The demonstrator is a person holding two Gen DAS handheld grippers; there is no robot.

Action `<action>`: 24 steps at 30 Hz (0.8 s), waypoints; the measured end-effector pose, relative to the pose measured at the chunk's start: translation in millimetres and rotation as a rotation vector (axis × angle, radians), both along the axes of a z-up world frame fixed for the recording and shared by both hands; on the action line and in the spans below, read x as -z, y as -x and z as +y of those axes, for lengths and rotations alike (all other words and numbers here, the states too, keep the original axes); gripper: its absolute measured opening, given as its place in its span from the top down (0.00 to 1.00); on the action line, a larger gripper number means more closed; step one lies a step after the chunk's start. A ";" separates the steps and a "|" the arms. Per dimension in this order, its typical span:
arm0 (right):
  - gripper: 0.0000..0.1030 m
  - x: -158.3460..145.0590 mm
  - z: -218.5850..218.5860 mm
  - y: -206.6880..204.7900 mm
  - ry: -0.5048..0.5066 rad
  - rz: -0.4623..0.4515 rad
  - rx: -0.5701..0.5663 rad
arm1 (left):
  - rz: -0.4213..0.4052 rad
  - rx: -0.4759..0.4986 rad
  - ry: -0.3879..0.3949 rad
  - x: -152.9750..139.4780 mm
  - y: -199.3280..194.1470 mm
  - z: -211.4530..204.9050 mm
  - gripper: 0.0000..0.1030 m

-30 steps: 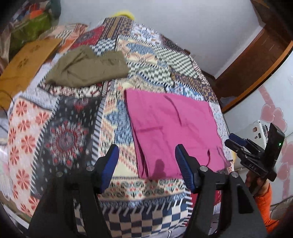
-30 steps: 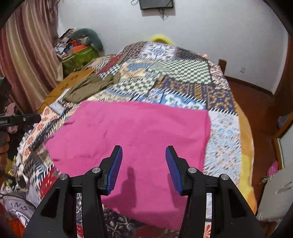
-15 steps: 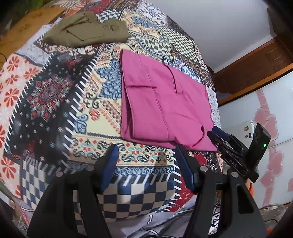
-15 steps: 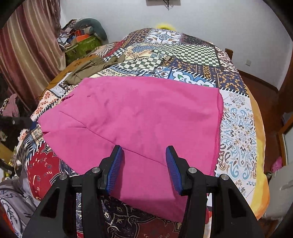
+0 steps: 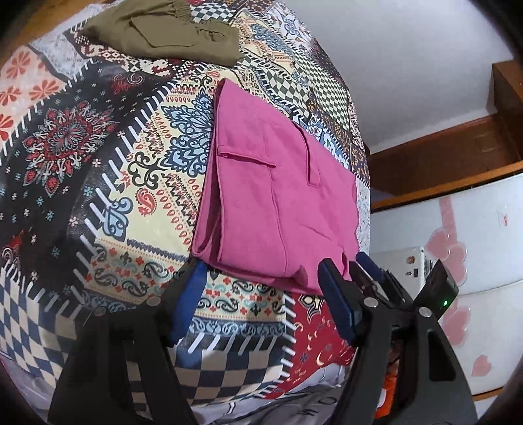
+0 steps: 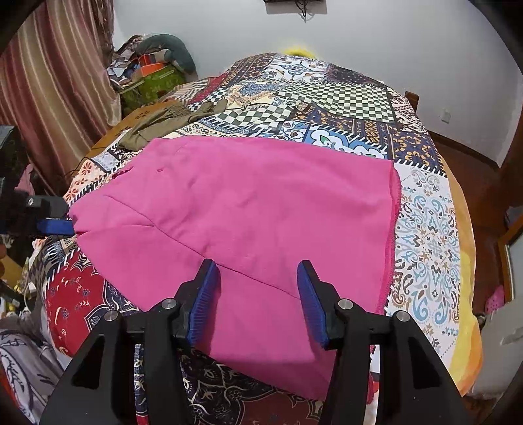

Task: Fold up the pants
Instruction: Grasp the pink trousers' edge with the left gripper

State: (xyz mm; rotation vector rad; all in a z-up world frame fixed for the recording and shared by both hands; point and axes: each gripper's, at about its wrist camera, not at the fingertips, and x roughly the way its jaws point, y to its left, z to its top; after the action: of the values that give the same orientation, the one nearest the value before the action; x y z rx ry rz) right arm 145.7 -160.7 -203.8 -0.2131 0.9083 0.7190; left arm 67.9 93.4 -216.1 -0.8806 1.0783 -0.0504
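Note:
Pink pants (image 5: 268, 196) lie folded flat on the patchwork bedspread (image 5: 98, 170), their near end hanging over the bed's edge; they also show in the right wrist view (image 6: 248, 212). My left gripper (image 5: 261, 294) is open and empty, low at the bed's edge just below the pants' near corner. My right gripper (image 6: 258, 294) is open and empty, its jaws over the pants' overhanging end. The right gripper also shows in the left wrist view (image 5: 372, 271) beside the pants' other corner. One blue fingertip (image 6: 55, 225) of the left gripper shows at the pants' left corner.
Olive-green pants (image 5: 163, 29) lie folded at the far side of the bed, also in the right wrist view (image 6: 153, 124). A pile of clutter (image 6: 153, 68) and a striped curtain (image 6: 55, 81) stand at far left. A white appliance (image 5: 474, 261) stands right of the bed.
Both grippers have dropped lower and moved closer to the near edge of the pink pants. Both stayed open. The pants have not moved.

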 end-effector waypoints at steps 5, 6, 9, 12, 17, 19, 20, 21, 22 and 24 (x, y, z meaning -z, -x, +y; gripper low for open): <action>0.54 0.5 0.8 -0.7 0.001 0.002 -0.003 | -0.006 0.016 -0.035 -0.5 -11.6 -5.4 0.31; 0.54 0.6 0.8 -0.9 0.000 0.004 -0.003 | -0.011 0.019 -0.045 -0.4 -14.7 -6.5 0.31; 0.53 1.1 0.7 -1.5 -0.001 0.008 0.001 | -0.014 0.014 -0.054 0.8 -20.7 -5.6 0.31; 0.51 1.8 -0.2 -2.0 -0.004 0.011 0.005 | -0.017 0.008 -0.075 2.7 -28.9 -4.7 0.33; 0.50 2.5 -0.6 -2.7 -0.006 0.015 0.008 | -0.017 0.023 -0.170 4.6 -41.4 -7.0 0.54; 0.50 2.4 -0.9 -2.7 -0.007 0.017 0.007 | -0.023 0.035 -0.172 6.6 -45.5 -7.6 0.64; 0.50 2.6 -0.9 -2.9 -0.008 0.018 0.007 | -0.026 0.035 -0.171 7.7 -47.8 -7.8 0.65; 0.50 2.7 -0.8 -3.0 -0.008 0.019 0.007 | -0.029 0.033 -0.177 7.9 -49.4 -8.2 0.67; 0.50 2.7 -0.8 -3.2 -0.007 0.020 0.007 | -0.034 0.038 -0.188 7.3 -49.7 -9.5 0.70; 0.49 2.9 -0.3 -3.7 -0.006 0.023 0.007 | -0.054 0.069 -0.262 2.9 -53.4 -17.1 0.73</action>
State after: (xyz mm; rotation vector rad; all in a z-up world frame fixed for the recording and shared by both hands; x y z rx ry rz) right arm 149.3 -161.0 -206.7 -0.1963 0.9279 0.7188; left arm 121.4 76.3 -219.1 -0.6032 1.0374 0.0093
